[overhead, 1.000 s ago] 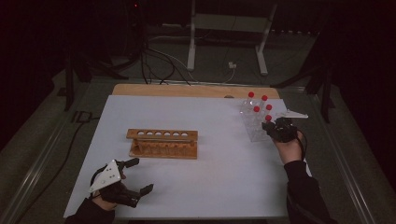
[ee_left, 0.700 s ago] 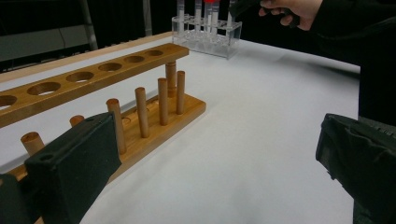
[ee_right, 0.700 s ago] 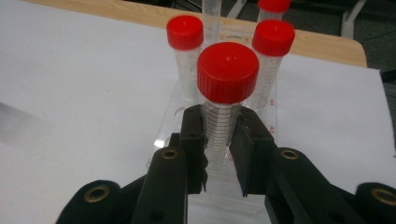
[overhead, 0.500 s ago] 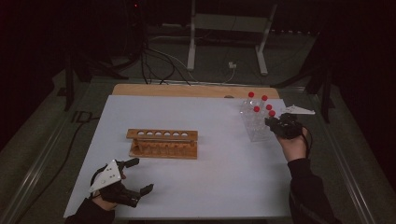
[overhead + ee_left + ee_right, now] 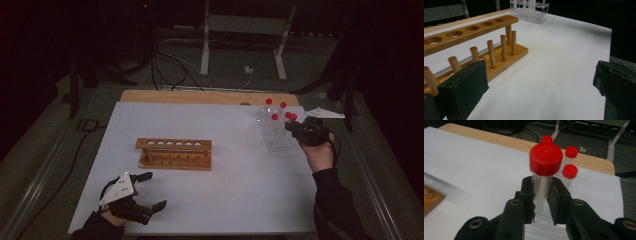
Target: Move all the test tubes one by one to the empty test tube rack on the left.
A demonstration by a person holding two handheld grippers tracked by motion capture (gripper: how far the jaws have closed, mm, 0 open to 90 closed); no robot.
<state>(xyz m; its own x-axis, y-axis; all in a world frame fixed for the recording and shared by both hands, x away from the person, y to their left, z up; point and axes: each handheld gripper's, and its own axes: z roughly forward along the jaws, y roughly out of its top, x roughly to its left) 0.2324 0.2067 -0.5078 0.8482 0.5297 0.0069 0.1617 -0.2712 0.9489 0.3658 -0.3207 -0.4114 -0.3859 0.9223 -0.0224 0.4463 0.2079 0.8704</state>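
The right gripper [image 5: 541, 202] is clamped on a red-capped tube [image 5: 543, 182], its two black jaws pressed against the clear, line-marked plastic wall just below the ribbed screw cap. The tube is held upright above the clear plastic rack [image 5: 275, 137] near the bench's far right corner, where other red-capped tubes [image 5: 570, 171] stand. The right hand [image 5: 317, 152] is raised off the white bench [image 5: 240, 175], the dark-sleeved forearm reaching in from the near edge.

The left gripper [image 5: 150, 192] is held low at the near left corner, its padded black jaws spread wide with nothing between them. Just beyond it, a wooden rack [image 5: 174, 153] lies toward the bench's middle: a flat base with round pegs and a top bar bored with round holes, all unfilled.
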